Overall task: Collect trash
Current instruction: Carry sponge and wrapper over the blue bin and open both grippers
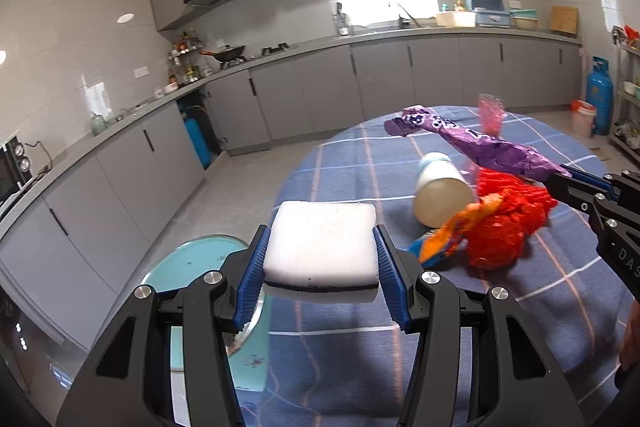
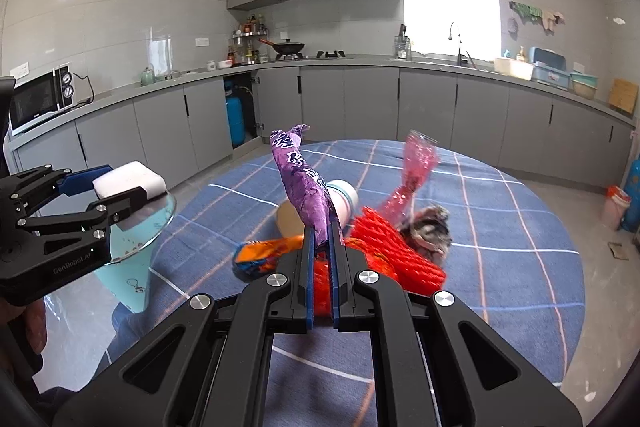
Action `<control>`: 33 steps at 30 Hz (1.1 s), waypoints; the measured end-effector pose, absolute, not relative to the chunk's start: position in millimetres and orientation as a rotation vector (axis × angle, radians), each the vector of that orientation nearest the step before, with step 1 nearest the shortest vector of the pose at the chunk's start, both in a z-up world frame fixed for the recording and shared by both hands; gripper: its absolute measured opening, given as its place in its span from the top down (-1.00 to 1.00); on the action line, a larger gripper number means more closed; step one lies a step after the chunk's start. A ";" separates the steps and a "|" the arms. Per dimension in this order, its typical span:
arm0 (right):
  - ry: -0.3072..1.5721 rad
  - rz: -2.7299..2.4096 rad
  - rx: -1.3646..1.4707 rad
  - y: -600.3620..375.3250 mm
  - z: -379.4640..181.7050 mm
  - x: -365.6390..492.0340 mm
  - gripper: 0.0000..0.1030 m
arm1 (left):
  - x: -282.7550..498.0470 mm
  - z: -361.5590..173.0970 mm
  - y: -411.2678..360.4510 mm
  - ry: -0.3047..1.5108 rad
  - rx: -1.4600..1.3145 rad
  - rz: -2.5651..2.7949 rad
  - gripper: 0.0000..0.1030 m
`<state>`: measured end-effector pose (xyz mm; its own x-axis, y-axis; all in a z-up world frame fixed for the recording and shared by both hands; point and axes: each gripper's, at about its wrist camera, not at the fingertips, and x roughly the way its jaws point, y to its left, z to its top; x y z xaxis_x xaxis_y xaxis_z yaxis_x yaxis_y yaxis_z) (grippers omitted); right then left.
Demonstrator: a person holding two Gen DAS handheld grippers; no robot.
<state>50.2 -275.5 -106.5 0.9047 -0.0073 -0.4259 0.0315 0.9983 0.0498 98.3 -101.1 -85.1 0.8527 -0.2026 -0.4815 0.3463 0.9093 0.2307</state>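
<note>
— What did each gripper hold?

— My left gripper (image 1: 320,259) stood about half open, and its pads pressed a white sponge (image 1: 322,243) between them, above the table's (image 1: 520,307) near left edge. My right gripper (image 2: 322,247) was closed on a purple wrapper (image 2: 304,187).

— And the other trash?

— A red net (image 2: 384,243), an orange wrapper (image 2: 264,253) and a bottle (image 2: 344,201) lay together at the table's middle.

Blue plaid-clothed table (image 2: 500,227) under bottle (image 2: 344,201), red netting (image 2: 384,239), wrappers (image 2: 260,255).
</note>
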 end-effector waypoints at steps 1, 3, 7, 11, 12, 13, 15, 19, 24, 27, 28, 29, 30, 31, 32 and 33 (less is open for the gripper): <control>0.439 -0.017 0.053 -274.2 -106.2 52.2 0.87 | 99.4 -84.3 -97.5 0.465 0.317 -0.285 0.00; 0.438 -0.011 0.049 -271.1 -106.5 54.9 0.87 | 103.3 -82.9 -88.8 0.460 0.309 -0.261 0.00; 0.438 0.006 0.038 -262.4 -103.9 62.1 0.87 | 110.0 -79.9 -71.9 0.454 0.294 -0.222 0.00; 0.438 0.028 0.026 -253.7 -102.2 68.6 0.87 | 117.9 -77.3 -56.0 0.447 0.284 -0.180 0.00; 0.439 0.037 0.021 -249.6 -101.8 71.3 0.87 | 120.4 -77.0 -50.7 0.447 0.282 -0.166 0.00; 0.440 0.043 0.019 -247.5 -101.8 73.1 0.87 | 122.6 -77.0 -46.8 0.446 0.283 -0.153 0.00; 0.441 0.061 0.010 -238.4 -101.0 78.2 0.87 | 128.2 -76.8 -37.5 0.445 0.283 -0.119 0.00; 0.444 0.093 -0.001 -224.8 -99.7 88.6 0.87 | 141.1 -75.8 -18.0 0.446 0.282 -0.056 0.00; 0.440 0.139 -0.012 -204.6 -95.1 103.1 0.87 | 156.4 -77.2 5.4 0.465 0.271 0.011 0.00; 0.441 0.164 -0.019 -194.6 -94.0 110.4 0.87 | 164.4 -79.3 15.0 0.477 0.263 0.040 0.00; 0.442 0.176 -0.022 -189.7 -93.9 113.5 0.87 | 166.4 -79.7 18.0 0.480 0.261 0.049 -0.01; 0.443 0.185 -0.026 -185.9 -93.9 116.0 0.87 | 167.7 -79.9 19.4 0.483 0.259 0.055 -0.01; 0.444 0.195 -0.029 -182.2 -93.8 118.5 0.87 | 170.1 -80.4 21.7 0.486 0.258 0.066 -0.01; 0.445 0.202 -0.031 -179.6 -93.9 120.0 0.87 | 171.5 -80.6 23.6 0.487 0.258 0.074 -0.01; 0.446 0.212 -0.034 -175.7 -94.1 122.2 0.87 | 173.1 -80.7 25.9 0.489 0.258 0.081 -0.01; 0.447 0.221 -0.037 -171.8 -94.2 124.0 0.87 | 175.1 -81.4 29.0 0.493 0.254 0.090 -0.01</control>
